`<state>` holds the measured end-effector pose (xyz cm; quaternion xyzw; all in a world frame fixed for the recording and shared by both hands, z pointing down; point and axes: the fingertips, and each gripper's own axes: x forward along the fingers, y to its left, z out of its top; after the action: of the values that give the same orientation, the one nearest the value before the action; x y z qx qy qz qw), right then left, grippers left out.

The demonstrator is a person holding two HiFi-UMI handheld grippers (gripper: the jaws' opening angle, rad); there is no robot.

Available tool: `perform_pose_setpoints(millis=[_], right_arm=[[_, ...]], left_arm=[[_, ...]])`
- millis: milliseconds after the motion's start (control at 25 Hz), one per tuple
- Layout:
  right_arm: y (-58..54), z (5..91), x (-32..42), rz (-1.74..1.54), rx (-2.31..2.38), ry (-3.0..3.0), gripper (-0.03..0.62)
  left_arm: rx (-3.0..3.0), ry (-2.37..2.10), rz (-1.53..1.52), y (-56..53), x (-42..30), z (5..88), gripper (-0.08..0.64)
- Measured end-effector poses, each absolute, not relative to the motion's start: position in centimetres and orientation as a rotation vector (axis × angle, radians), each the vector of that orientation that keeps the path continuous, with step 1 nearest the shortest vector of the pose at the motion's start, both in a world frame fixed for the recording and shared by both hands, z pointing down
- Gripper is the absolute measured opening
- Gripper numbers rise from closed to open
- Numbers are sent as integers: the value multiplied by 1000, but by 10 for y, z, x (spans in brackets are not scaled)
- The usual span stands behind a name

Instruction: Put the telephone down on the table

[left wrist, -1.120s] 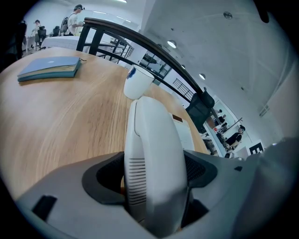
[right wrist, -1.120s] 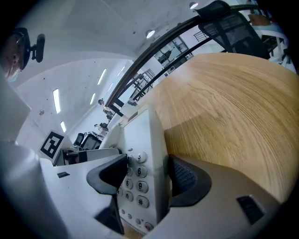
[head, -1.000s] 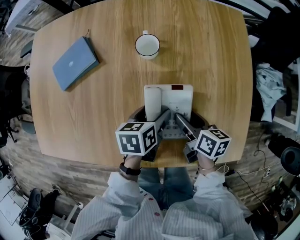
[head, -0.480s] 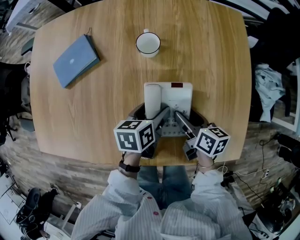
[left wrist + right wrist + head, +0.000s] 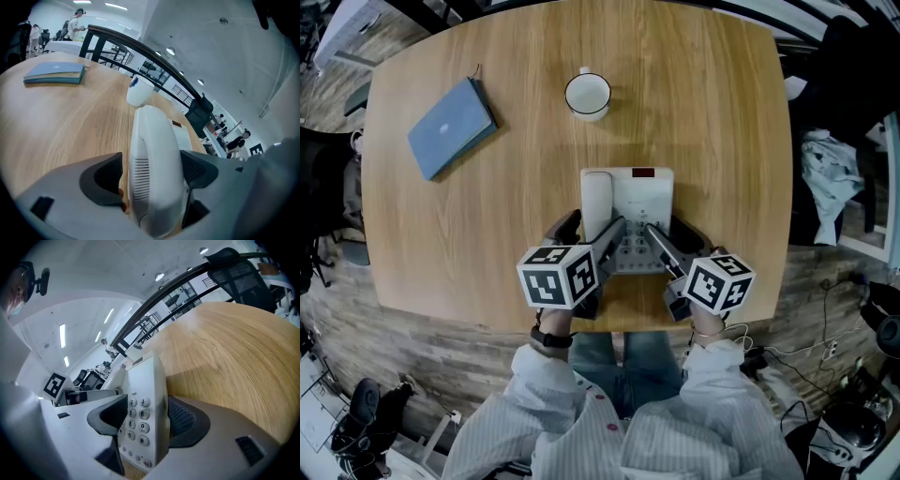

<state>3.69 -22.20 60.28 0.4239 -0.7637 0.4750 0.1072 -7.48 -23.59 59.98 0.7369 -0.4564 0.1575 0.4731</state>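
While the head view is looking steeply down, the telephone (image 5: 630,197) is sitting over the near middle of the bench (image 5: 722,112), with the left tool (image 5: 612,232) and the right tool (image 5: 653,234) both reaching onto its near end. A mug (image 5: 587,95) and a blue book (image 5: 452,127) are lying farther back, well apart. Whether the base is touching the wood is not showing.

Along the left gripper view, the jaws are pinching the white handset (image 5: 152,159) from both sides.

Along the right gripper view, the jaws are clamping the telephone's body at the keypad (image 5: 137,420).
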Motion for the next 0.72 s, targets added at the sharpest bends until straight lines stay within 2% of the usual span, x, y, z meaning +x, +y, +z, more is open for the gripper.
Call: perform_pose_setpoints(millis=[320, 720], right_arm=[[-222, 583, 41, 1353, 1235, -2273, 279], [-225, 522, 32, 1284, 1204, -2389, 278]], left_arm=[[1820, -1170, 346, -242, -89, 575, 376], [1937, -1153, 156, -256, -79, 488, 375]])
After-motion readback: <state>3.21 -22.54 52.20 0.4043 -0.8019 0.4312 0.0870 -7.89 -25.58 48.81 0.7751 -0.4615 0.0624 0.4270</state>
